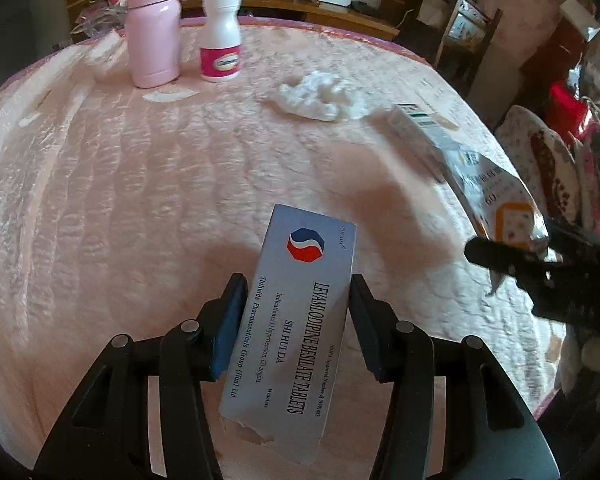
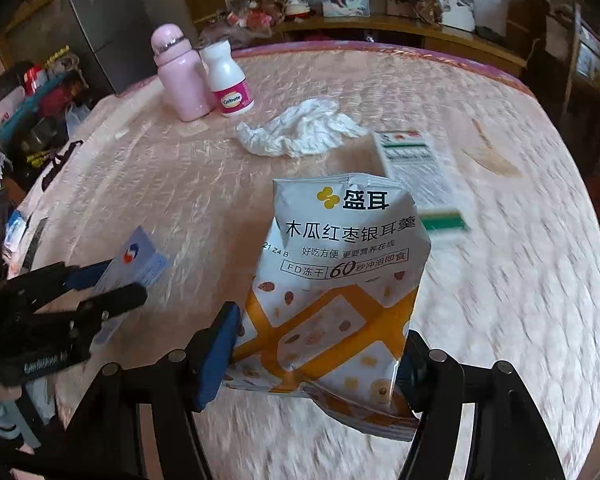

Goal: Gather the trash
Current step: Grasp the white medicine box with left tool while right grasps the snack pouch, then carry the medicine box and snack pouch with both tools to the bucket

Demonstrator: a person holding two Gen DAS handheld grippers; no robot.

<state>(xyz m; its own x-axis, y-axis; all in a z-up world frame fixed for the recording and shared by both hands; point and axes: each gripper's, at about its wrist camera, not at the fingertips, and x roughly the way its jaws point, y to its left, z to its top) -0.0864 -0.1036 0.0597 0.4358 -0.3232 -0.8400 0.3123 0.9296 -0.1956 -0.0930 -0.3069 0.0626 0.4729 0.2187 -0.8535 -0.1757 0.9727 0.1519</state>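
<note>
My left gripper [image 1: 298, 292] is shut on a white medicine box [image 1: 296, 320] printed "Levamlodipine Besilate Tablets", held above the pink quilted table [image 1: 140, 200]. My right gripper [image 2: 320, 344] is shut on a white and orange snack bag [image 2: 340, 280], also held above the table. The right gripper [image 1: 512, 264] with its bag [image 1: 496, 200] shows at the right of the left wrist view. The left gripper [image 2: 112, 284] with its box [image 2: 136, 264] shows at the left of the right wrist view. A crumpled white tissue [image 2: 300, 132] and a white and green carton [image 2: 416, 164] lie further back.
A pink flask [image 1: 152, 32] and a white pill bottle [image 1: 221, 40] stand at the table's far left. A chair [image 1: 468, 32] stands beyond the far right edge. Clutter and bags [image 2: 32, 112] lie on the floor to the left.
</note>
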